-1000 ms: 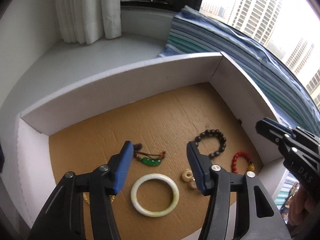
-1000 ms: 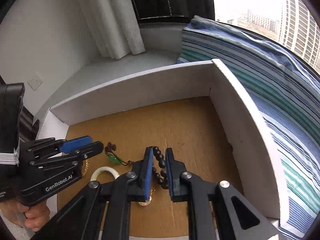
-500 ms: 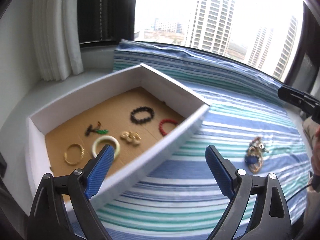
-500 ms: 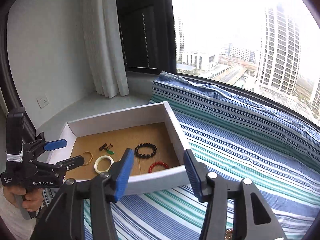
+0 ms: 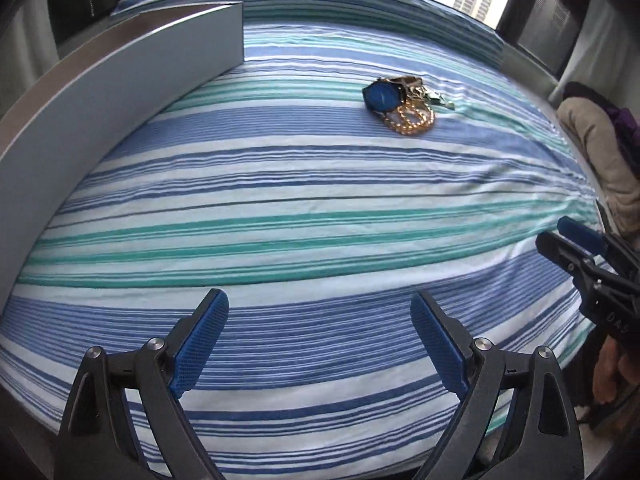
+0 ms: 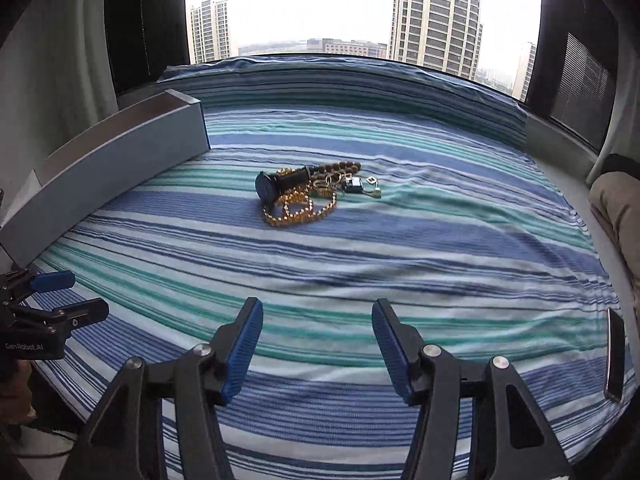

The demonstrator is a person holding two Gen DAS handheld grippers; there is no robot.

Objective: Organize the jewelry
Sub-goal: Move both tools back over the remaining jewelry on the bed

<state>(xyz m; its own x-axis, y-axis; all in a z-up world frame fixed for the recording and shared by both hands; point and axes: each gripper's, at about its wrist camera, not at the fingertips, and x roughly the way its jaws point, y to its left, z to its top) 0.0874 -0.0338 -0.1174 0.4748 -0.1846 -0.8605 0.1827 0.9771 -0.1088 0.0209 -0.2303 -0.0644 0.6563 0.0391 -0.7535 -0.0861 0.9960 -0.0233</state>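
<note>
Left gripper point(image 5: 320, 344): jaws spread wide, blue pads facing each other, nothing between them; it hangs above the striped bedspread point(image 5: 304, 208). Well ahead of it and a little to its right lies the heap of jewelry point(image 5: 402, 106), resting on the bedspread and clear of both grippers. In the left wrist view the heap shows a watch point(image 5: 382, 96) with a blue face on its near-left side and a gold bead chain point(image 5: 412, 122) on the side nearest the gripper. To the left of this gripper, running away from it, stands the outer wall of the white box point(image 5: 100, 120); its inside cannot be seen from here.

Right gripper point(image 6: 316, 344): jaws likewise wide apart and empty, above the same bedspread. The heap lies ahead of it, slightly to its left, apart from the fingers. In this view the watch point(image 6: 269, 189) appears dark and tilted on its edge against its strap, the gold bead chain point(image 6: 298, 213) loops in front of it, brown wooden beads point(image 6: 340, 167) lie behind, and small rings and a clasp-like piece sit on the heap's right side; the finer items are too small to identify. The box wall point(image 6: 116, 172) stands to the far left of this gripper, with the heap near its far corner but not touching it.

Each gripper appears at the edge of the other's view.
</note>
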